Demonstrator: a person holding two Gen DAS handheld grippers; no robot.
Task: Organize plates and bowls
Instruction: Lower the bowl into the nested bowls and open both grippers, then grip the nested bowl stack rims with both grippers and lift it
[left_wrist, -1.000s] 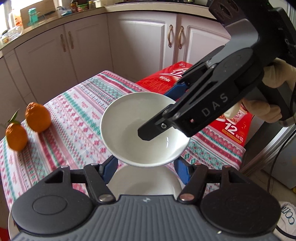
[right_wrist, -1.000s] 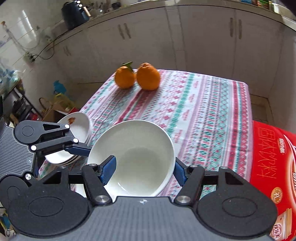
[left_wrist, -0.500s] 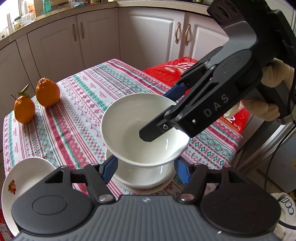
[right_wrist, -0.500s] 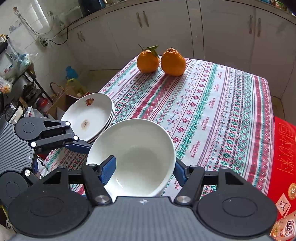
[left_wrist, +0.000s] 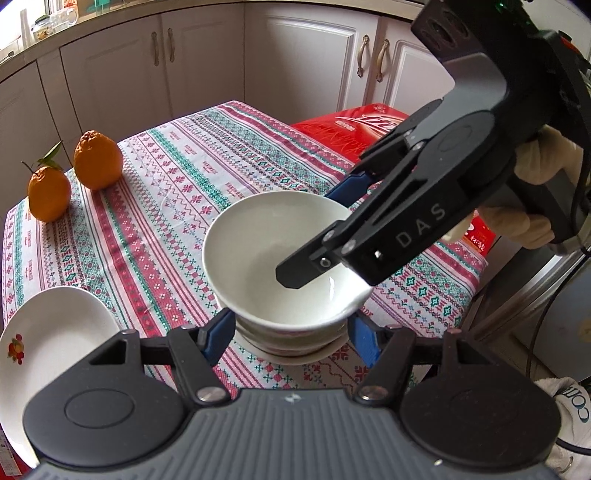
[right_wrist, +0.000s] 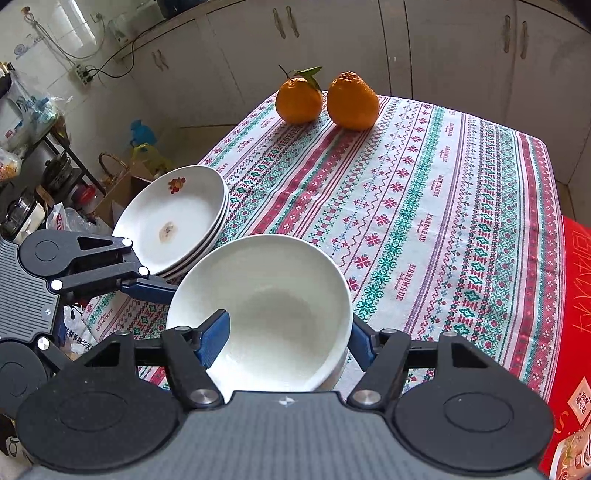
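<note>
The right hand-held gripper (right_wrist: 286, 345) is clamped on the near rim of a white bowl (right_wrist: 280, 314), one blue pad (right_wrist: 214, 338) inside the bowl and the other outside the rim on the right. From the left wrist view that same bowl (left_wrist: 280, 258) sits nested on top of a short stack of bowls (left_wrist: 295, 341); I count at least two more rims under it, can't be sure of the exact number. The left hand-held gripper (left_wrist: 291, 336) is spread wide, its two blue fingers either side of the stack down low, not pinching anything; whether they touch the stack I can't tell. In the right wrist view you can see one of its blue fingers (right_wrist: 147, 290) just at the left edge of the bowl. To the left of that is a pile of plates (right_wrist: 173, 218), three rims visible, top one with a small flower print and a brownish smudge in the middle. Everything's on a worktop with a striped red and green cloth (right_wrist: 424, 206). At the far end, well apart from the dishes, are two oranges (right_wrist: 327, 98) side by side, one with leaves on the stem. A red box (left_wrist: 354, 125) sits beyond the worktop's right edge.
</note>
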